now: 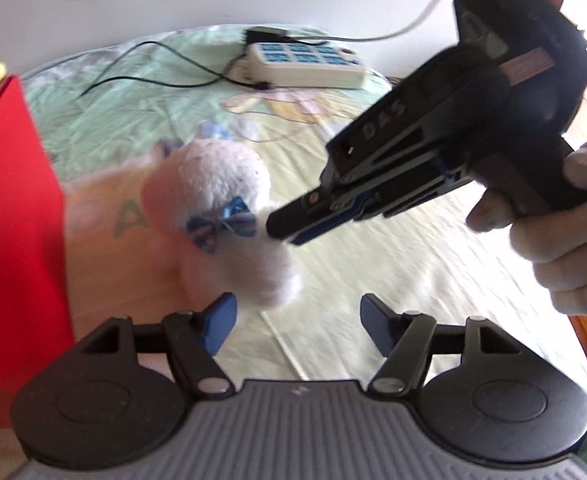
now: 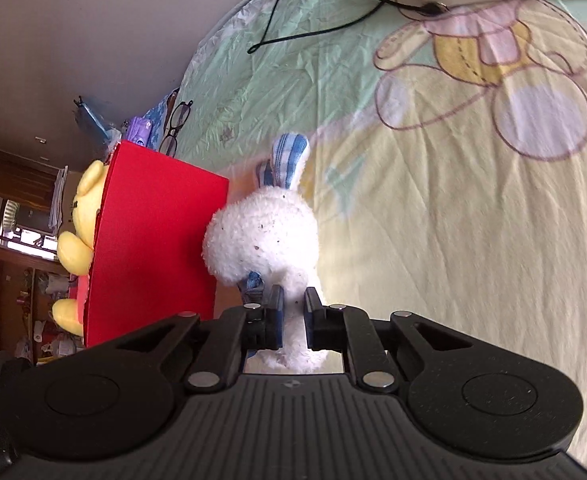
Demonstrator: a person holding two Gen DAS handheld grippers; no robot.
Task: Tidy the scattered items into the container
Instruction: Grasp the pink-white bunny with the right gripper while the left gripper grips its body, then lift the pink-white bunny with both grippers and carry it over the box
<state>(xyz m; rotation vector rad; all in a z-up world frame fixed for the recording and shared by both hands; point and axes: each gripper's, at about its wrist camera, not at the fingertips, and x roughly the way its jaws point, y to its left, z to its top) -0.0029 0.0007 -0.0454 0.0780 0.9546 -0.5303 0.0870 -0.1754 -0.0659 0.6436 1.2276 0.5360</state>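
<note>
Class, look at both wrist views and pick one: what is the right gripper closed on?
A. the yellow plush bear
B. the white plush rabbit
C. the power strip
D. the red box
B: in the right wrist view the right gripper has its fingers pinched on the white plush rabbit, beside the red box.

Bright daylight washes out the bed sheet point(image 1: 393, 248) ahead of the left claw point(image 1: 297, 326), motion blur smears the white plush rabbit point(image 1: 229, 216) there, and fisheye bending darkens every corner of both views.
</note>
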